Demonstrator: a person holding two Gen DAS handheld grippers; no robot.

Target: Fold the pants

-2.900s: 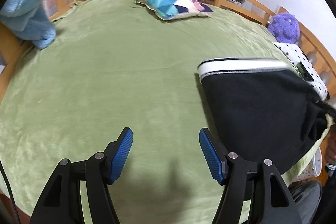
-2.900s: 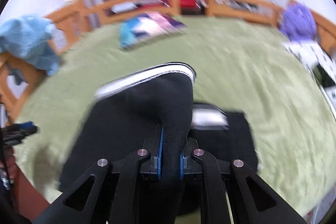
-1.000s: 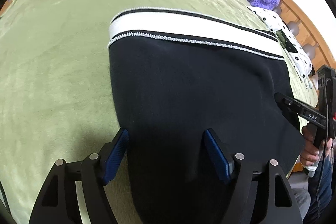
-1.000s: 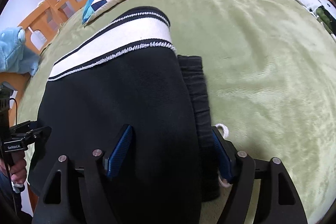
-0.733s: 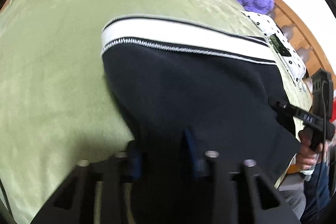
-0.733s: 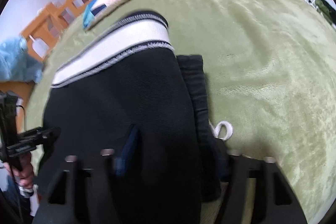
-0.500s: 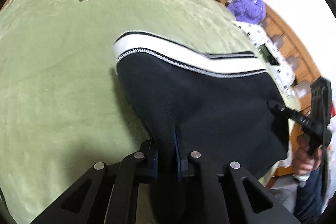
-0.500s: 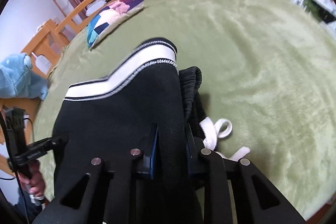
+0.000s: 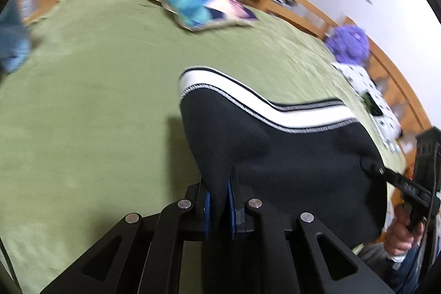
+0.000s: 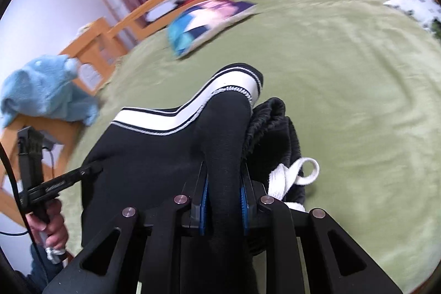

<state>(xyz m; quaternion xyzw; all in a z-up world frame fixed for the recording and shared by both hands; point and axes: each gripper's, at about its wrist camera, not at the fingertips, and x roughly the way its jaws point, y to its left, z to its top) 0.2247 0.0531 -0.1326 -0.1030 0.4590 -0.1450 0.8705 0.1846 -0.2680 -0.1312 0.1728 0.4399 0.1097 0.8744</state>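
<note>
Two grips were on the cloth at once. Through the left wrist camera, I had the left gripper [image 9: 219, 207] with its blue fingers [image 9: 206, 208] pressed together on a pinch of the black pants [image 9: 289, 156], near their left edge, so that side could be lifted off the green bed [image 9: 91, 106]. A white band with dark piping [image 9: 264, 101] ran across the far edge of the garment. Far right, the other handle carried small white lettering, too blurred for me to read.

Through the right wrist camera, I had the right gripper [image 10: 223, 207] nipping a raised ridge of the same pants [image 10: 154, 153], fingers [image 10: 204, 200] closed on it. I judged the matching grip was meant to carry both near corners over together. A bunched waistband [image 10: 275, 126] and a white drawstring [image 10: 300, 172] lay just right of the fingers. No brand or label showed anywhere.
</note>
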